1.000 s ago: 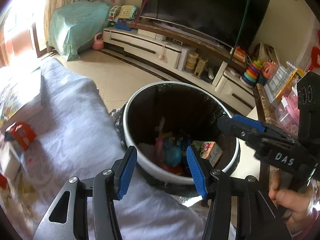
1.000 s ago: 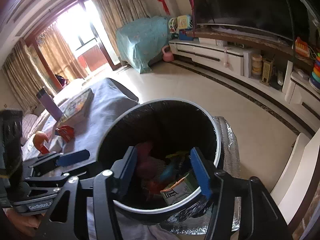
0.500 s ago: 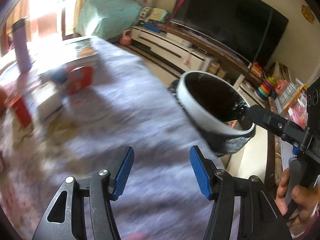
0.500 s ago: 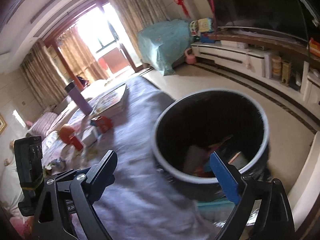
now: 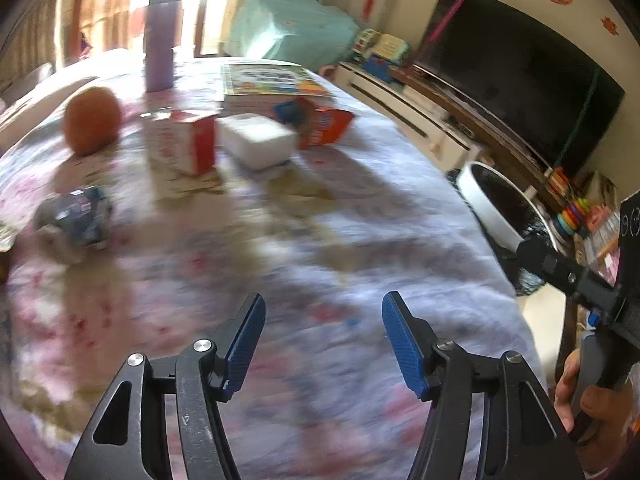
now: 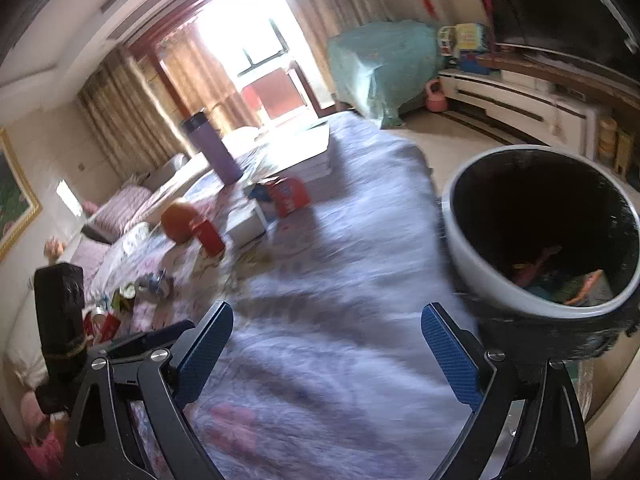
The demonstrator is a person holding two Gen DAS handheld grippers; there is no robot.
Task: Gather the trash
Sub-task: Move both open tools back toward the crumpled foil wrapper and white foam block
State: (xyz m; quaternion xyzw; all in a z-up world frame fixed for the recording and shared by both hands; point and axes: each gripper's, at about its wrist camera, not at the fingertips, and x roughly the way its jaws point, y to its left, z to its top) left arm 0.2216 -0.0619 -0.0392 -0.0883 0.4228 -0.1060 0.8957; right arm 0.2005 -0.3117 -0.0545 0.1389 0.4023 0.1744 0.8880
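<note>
Trash scattered on cloth-covered table (image 5: 360, 240): crumpled wrapper (image 5: 74, 216) at left, red-and-white carton (image 5: 182, 142), white box (image 5: 256, 140), red snack packet (image 5: 320, 124), all well apart from both grippers. Trash bin (image 6: 536, 240) just beside table edge at right, mouth up, some rubbish inside; placed there likely for short drop.

Left gripper (image 5: 323, 340) spread apart, empty, aimed across table toward litter. Right gripper (image 6: 326, 352) likewise wide apart, empty, bin near its right finger.

Orange (image 5: 92, 120), purple flask (image 5: 160, 40), books (image 5: 268, 84) beyond; probably not trash.
</note>
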